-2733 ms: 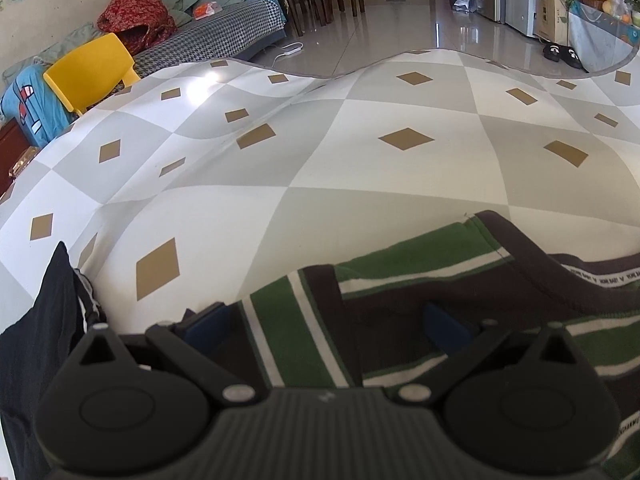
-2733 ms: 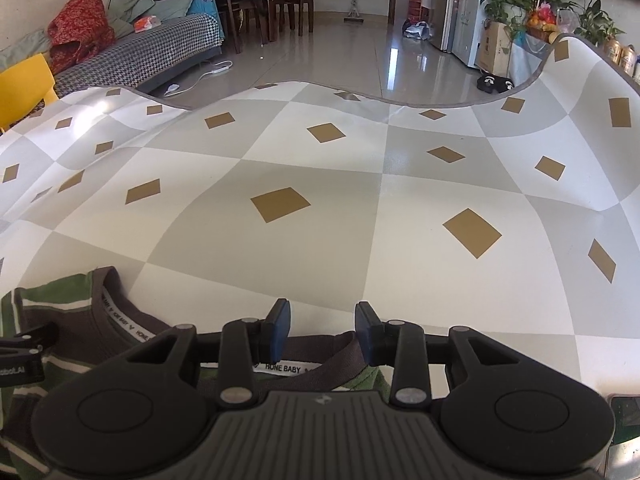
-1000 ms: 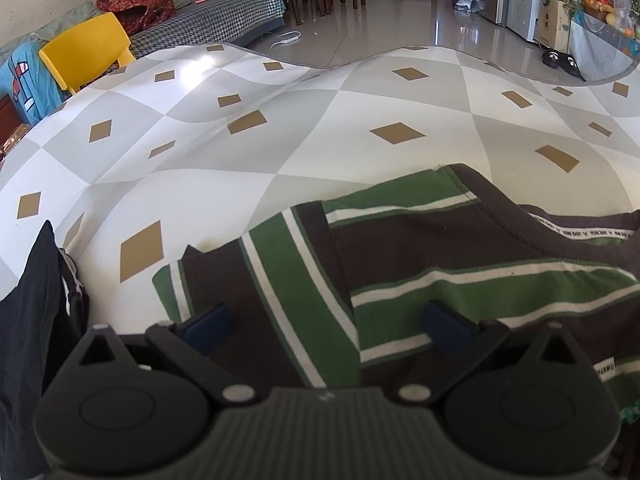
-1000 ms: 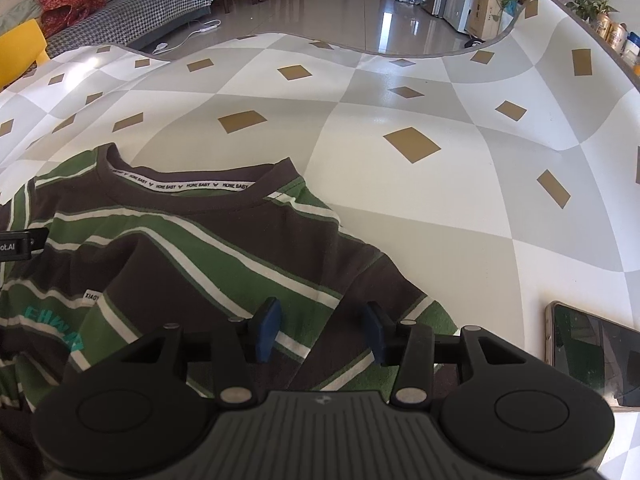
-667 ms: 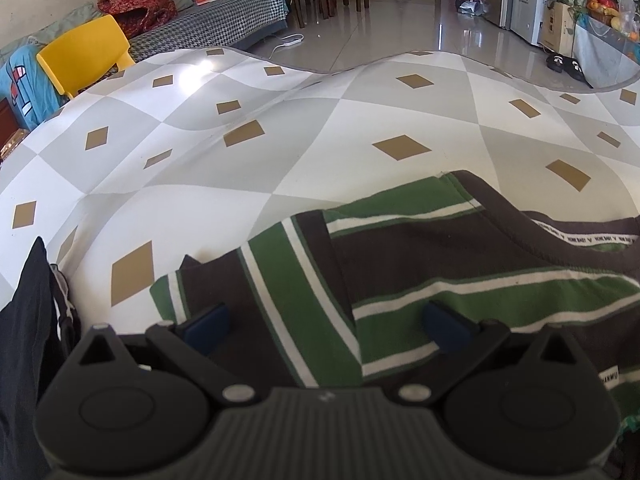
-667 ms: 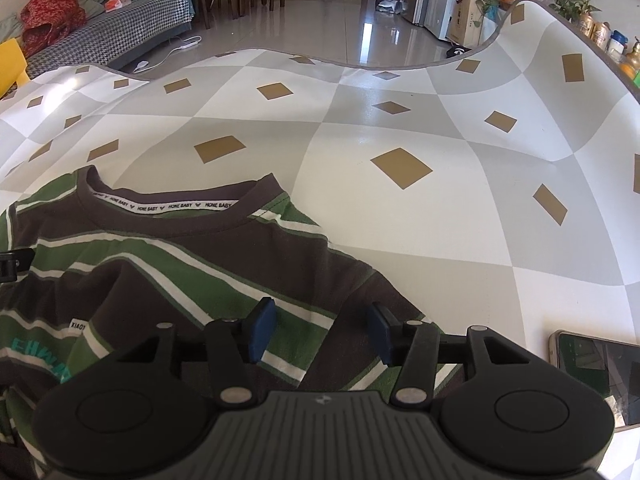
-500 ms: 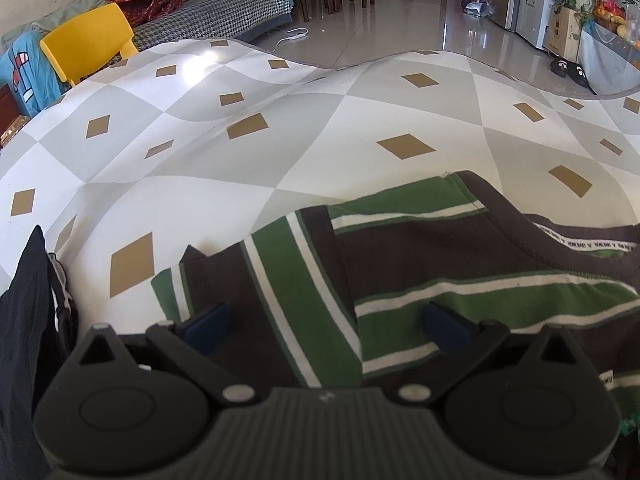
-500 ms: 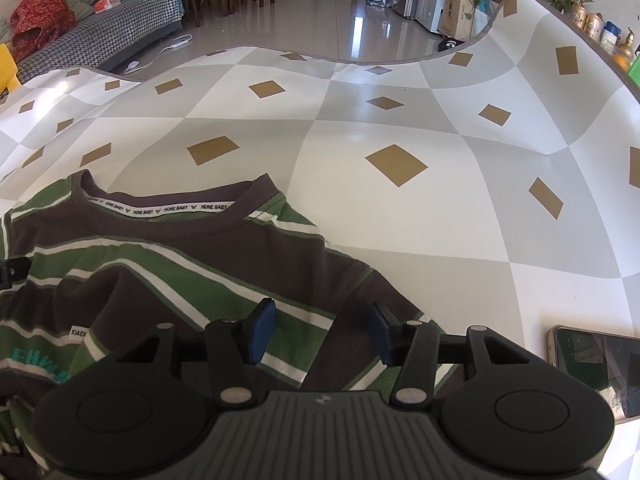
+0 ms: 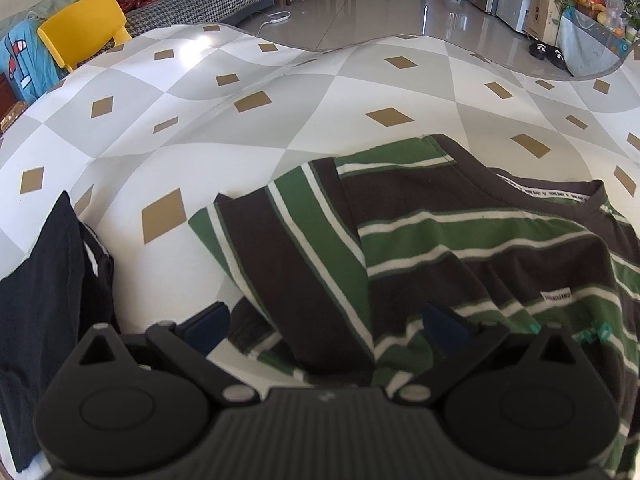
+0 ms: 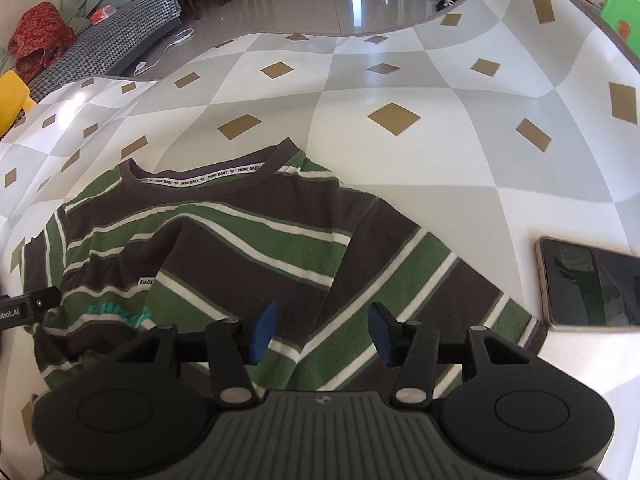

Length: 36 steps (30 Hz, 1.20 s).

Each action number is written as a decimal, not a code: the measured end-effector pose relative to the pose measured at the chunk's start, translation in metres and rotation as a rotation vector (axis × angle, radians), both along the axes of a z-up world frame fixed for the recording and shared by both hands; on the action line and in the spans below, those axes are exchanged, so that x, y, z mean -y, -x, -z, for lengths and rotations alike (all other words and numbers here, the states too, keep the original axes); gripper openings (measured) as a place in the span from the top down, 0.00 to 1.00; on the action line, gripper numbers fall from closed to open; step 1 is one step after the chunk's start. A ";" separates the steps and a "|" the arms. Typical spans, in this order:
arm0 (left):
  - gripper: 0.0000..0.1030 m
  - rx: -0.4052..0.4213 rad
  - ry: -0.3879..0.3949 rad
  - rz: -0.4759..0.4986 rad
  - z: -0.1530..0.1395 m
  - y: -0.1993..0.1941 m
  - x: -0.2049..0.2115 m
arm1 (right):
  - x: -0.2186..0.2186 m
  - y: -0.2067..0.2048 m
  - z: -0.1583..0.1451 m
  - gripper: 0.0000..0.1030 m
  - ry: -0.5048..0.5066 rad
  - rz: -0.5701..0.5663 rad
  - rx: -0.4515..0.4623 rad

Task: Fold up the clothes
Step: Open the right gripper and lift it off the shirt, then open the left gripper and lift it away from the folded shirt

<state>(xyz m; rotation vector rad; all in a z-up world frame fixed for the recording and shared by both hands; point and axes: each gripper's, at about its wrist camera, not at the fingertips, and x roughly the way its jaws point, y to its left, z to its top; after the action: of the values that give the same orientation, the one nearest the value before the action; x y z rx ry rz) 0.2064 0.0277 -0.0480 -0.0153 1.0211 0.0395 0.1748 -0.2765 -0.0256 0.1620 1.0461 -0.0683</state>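
a brown, green and white striped cotton t-shirt (image 10: 256, 248) is seen spread front-up on the surface (image 10: 400, 76), which is covered with a white and grey checked cloth bearing tan diamonds. the collar is turned away from both cameras and both short sleeves are laid out to the sides of the shirt. the body cloth is rumpled, with slack ridges across the chest.

the left tool (image 9: 326, 322) is held wide open above the shirt's left sleeve and side, and nothing is gripped by it; one blue pad is seen over bare surface just beside the sleeve, the other over the chest. the right tool (image 10: 322, 332) is held partly open low over the shirt's right sleeve seam, and no cloth is caught between its pads.

just beside the right sleeve of the shirt a dark-screened smartphone (image 10: 592, 284) is lying flat. near the left sleeve a black garment (image 9: 44, 304) is seen at the surface edge; whether it is folded cannot be told.

as to progress, no fold is shown on the shirt: it lies flat and open, sleeves out, hem out of view. the sleeves and body are judged to need folding in, and the wrinkles would likely need smoothing.
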 end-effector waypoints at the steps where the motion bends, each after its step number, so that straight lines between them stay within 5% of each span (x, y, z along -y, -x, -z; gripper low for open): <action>1: 0.00 -0.006 0.021 -0.004 -0.001 0.005 -0.001 | 0.001 0.005 -0.002 0.53 -0.020 0.012 -0.008; 15: 0.00 -0.110 0.217 -0.047 0.010 0.038 -0.002 | 0.003 0.063 0.010 0.53 -0.313 0.209 -0.096; 29: 0.01 -0.089 0.256 -0.062 0.014 0.031 0.003 | -0.003 0.067 0.024 0.53 -0.459 0.275 -0.148; 32: 0.06 -0.073 0.264 -0.065 0.013 0.031 0.005 | -0.008 0.065 0.024 0.53 -0.449 0.260 -0.134; 36: 0.24 -0.043 0.238 -0.071 0.012 0.033 0.008 | -0.011 0.064 0.026 0.65 -0.444 0.249 -0.119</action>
<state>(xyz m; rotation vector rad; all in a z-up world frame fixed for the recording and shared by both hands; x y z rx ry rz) 0.1735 0.0198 -0.0596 -0.2687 1.0635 -0.0176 0.1104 -0.2653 -0.0513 0.6981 1.1448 -0.0711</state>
